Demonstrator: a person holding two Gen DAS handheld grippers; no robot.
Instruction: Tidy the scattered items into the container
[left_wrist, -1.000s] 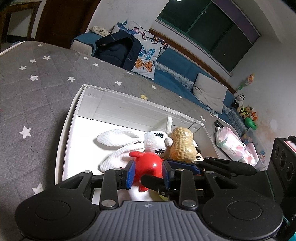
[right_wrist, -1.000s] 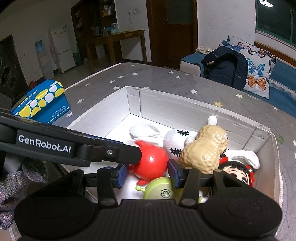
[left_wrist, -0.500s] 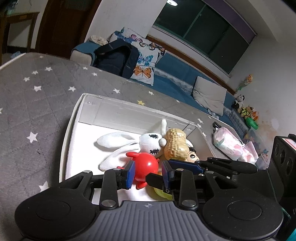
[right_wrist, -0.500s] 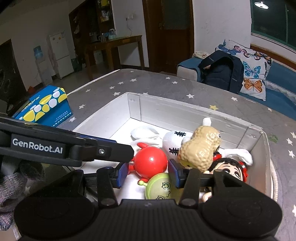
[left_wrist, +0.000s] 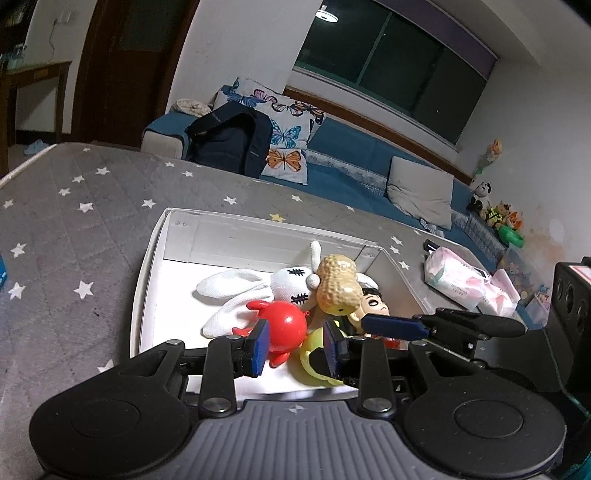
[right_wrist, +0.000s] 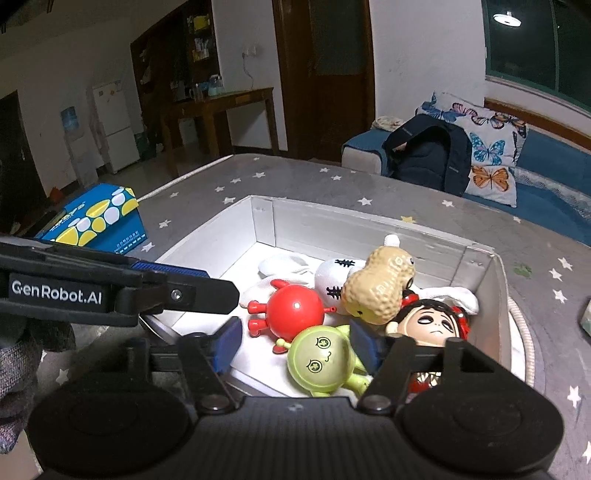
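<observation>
Grey star-print mat (right_wrist: 295, 184): carrying everything.

White container (right_wrist: 476, 280): sitting just ahead of both grippers, long axis running left-right.

White plush rabbit (left_wrist: 236, 291), peanut figure (right_wrist: 376, 291), red ball toy (right_wrist: 295, 306), green toy (right_wrist: 321, 362), doll (right_wrist: 428, 321): all lying inside, bunched at the near right corner.

Left gripper (left_wrist: 295, 345): hovering nearer the red toy, jaws parted, holding nothing.

Right gripper (right_wrist: 295, 341): hanging directly above the green toy (nearer arm), jaws wide, empty.

Both hand-held grippers (left_wrist: 297, 349) (right_wrist: 291, 345) pulled back, empty.
</observation>
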